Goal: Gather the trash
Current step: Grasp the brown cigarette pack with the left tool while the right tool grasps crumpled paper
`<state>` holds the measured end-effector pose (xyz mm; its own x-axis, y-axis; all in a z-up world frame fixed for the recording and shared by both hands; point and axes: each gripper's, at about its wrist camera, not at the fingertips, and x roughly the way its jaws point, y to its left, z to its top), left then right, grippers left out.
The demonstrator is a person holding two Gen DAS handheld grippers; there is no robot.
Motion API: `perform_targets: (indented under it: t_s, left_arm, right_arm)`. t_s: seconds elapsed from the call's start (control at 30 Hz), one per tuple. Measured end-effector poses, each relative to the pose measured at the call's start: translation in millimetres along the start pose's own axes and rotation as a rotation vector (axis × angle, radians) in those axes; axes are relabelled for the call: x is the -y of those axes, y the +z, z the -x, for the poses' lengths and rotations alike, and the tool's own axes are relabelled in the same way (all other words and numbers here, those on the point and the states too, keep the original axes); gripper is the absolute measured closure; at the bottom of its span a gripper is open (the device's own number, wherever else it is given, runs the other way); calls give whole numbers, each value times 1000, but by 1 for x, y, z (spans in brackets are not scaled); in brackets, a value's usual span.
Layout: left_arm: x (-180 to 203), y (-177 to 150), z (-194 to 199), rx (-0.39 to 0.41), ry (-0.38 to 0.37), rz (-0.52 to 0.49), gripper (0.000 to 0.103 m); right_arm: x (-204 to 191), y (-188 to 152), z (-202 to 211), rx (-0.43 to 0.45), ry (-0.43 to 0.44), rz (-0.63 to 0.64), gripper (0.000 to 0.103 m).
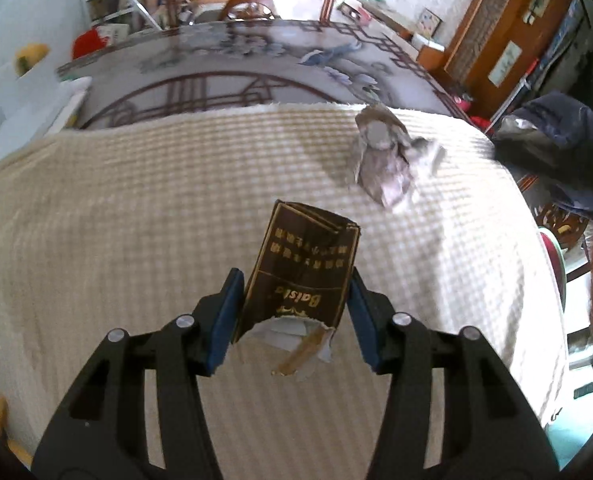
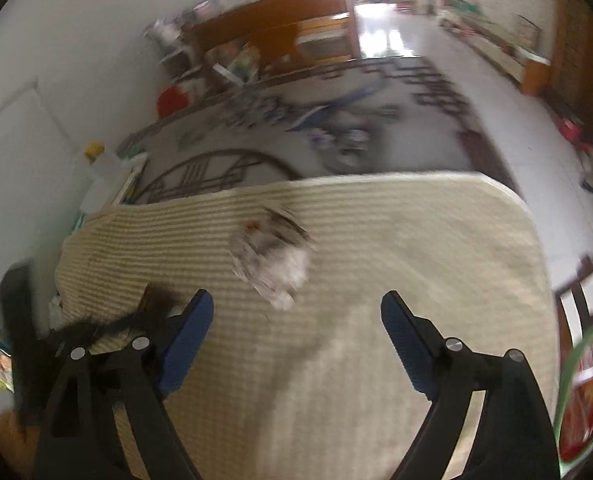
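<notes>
My left gripper is shut on a torn dark brown cigarette pack with gold print, its blue pads pressing both sides just above the cream checked cloth. A crumpled grey paper wad lies further back on the cloth, to the right. In the right wrist view the same wad shows blurred on the cloth, ahead of and slightly left of my right gripper. That gripper stands wide open with nothing between its fingers.
The cloth covers a table that ends at a patterned floor rug. A dark blue bag sits at the right edge. A red container with a green rim stands low on the right. A dark blurred shape lies left.
</notes>
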<state>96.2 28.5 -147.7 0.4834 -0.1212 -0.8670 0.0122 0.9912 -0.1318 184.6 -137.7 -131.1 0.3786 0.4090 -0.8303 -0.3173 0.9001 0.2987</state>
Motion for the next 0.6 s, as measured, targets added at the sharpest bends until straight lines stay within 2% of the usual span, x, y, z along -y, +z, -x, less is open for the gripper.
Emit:
perform_targets:
  t_s: [0.1,0.2,0.23,0.27,0.3,0.47,0.6]
  left_arm:
    - [6,-18,11,7,10,9,53]
    - [9,-27,11,-5,2,17,53]
    - [9,-29,10,-14,-1,25,53]
    - [9,-31,10,-18,0,34,53]
    - [9,-33,10,-18,-1,40,53]
    - [5,-38,16,-6,10,64,53]
    - [4,-37,21,4,7,70,53]
  right_arm:
    - [-11,14,-29,-35,-2,20,16]
    - [-20,19,-58,-86,-76,72,16]
    - [-23,18,-66,-102,-101,98,20]
    - [-23,16,-71,-115,-113,111,33]
    - [-24,15,-76,-132,-103,118,38]
    - [-23,12,-62,-94,-74,134,63]
    - [-24,2,-33,-53,-36,133,64]
